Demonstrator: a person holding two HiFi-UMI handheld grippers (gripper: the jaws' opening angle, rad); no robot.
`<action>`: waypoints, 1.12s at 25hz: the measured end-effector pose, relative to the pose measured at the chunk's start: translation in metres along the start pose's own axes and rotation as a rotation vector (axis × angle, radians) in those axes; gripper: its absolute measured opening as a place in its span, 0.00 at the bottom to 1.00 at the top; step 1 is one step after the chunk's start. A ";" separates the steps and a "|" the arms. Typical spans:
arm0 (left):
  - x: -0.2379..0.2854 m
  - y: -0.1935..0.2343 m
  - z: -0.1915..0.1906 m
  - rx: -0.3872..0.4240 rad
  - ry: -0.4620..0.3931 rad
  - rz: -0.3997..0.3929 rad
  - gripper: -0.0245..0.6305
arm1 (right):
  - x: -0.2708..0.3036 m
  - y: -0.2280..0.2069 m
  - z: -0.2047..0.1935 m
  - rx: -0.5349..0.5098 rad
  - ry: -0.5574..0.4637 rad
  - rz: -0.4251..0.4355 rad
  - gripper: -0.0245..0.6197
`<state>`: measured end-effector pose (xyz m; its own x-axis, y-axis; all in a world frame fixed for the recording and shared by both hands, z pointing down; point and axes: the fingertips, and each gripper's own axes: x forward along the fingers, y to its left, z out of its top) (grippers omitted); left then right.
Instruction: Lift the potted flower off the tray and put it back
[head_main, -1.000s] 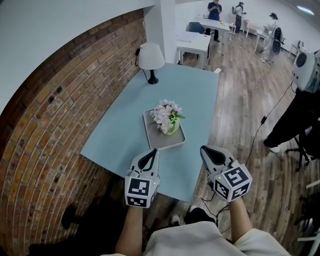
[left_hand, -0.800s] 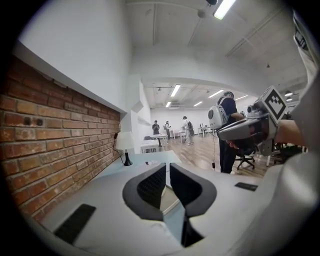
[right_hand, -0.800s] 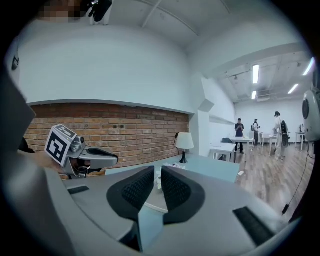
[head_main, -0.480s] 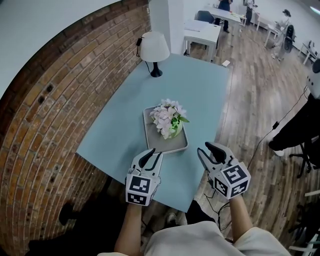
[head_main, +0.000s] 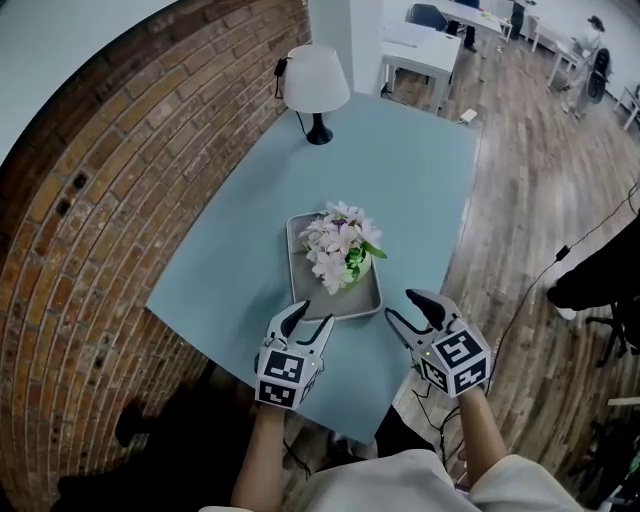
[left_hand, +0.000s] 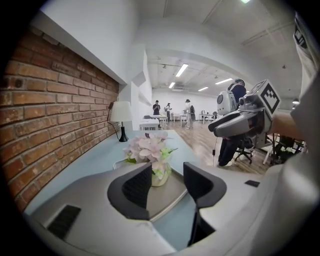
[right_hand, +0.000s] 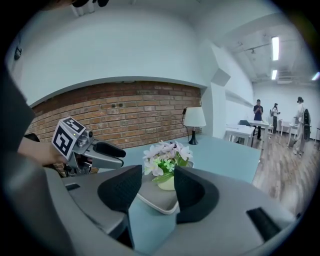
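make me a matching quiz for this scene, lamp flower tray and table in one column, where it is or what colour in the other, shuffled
Things:
1 lamp
2 potted flower
3 tray
4 table

Place or colour:
a light blue top
b stands on the tray
c far end of the table, by the brick wall
d grey, lies flat on the near part of the table

Pairs: 1-c, 2-b, 3-d, 4-a

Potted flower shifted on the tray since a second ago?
No. The potted flower stands where it did on the tray, toward its right rim.
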<state>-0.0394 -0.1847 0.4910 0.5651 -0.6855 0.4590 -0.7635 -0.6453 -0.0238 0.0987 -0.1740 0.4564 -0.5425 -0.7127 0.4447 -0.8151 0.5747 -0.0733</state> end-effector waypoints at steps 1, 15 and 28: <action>0.005 0.003 -0.003 -0.005 0.011 0.001 0.39 | 0.006 -0.003 -0.003 0.001 0.011 0.008 0.39; 0.081 0.032 -0.057 -0.107 0.124 -0.008 0.44 | 0.096 -0.052 -0.045 -0.042 0.144 0.100 0.41; 0.128 0.040 -0.080 -0.133 0.147 -0.053 0.53 | 0.156 -0.066 -0.080 -0.112 0.247 0.256 0.52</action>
<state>-0.0226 -0.2715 0.6198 0.5609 -0.5890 0.5818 -0.7742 -0.6221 0.1166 0.0841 -0.2910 0.6020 -0.6493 -0.4300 0.6273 -0.6249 0.7717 -0.1179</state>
